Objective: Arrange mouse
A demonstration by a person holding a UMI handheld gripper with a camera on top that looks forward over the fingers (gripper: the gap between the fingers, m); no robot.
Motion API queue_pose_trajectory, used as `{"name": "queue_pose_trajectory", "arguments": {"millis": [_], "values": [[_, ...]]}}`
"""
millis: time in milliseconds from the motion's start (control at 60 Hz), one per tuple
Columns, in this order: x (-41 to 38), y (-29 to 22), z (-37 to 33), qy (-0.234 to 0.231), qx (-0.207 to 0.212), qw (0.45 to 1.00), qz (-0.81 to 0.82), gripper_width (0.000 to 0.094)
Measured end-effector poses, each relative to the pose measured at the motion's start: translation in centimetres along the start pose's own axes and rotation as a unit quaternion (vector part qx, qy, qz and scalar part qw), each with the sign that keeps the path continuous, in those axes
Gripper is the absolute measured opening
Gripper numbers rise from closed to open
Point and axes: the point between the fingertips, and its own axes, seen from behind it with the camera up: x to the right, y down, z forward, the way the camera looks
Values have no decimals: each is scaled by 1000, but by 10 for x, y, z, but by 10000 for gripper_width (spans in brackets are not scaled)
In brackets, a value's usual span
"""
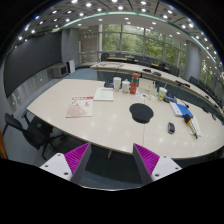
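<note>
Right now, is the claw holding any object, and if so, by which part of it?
Nothing is held. The claw is open, its pink-padded fingers apart with only air between them. The small dark computer mouse lies far beyond on the large white table.

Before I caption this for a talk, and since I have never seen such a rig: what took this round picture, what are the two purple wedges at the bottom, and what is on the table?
The picture comes from a wide-angle camera riding on a hand-held two-finger gripper that a person carries; no robot arm is involved. The purple wedges are the pads on the inner faces of its fingers. They stand apart with nothing between them, so the gripper is open and holds nothing. It looks down from above and short of a large pale table in a meeting room. Beyond the fingers lies a round black mouse pad, with a small dark mouse beside it. Farther back are papers, a red container and a few cups. Dark chairs stand around the table.
</note>
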Motion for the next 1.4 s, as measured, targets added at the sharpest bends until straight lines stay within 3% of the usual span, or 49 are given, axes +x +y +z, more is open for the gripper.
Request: {"name": "queue_pose_trajectory", "arguments": {"millis": [200, 367, 550, 850, 1067, 1150, 1300, 1400], "values": [[62, 34, 31, 41, -19, 999, 27, 856], [152, 86, 64, 97, -42, 993, 50, 858], [264, 124, 113, 152, -39, 984, 83, 859], [405, 85, 246, 170, 24, 978, 119, 853], [446, 50, 332, 150, 31, 981, 119, 852], [455, 43, 356, 143, 25, 982, 124, 774], [465, 38, 374, 138, 22, 983, 119, 483], [464, 36, 376, 128, 17, 985, 118, 420]]}}
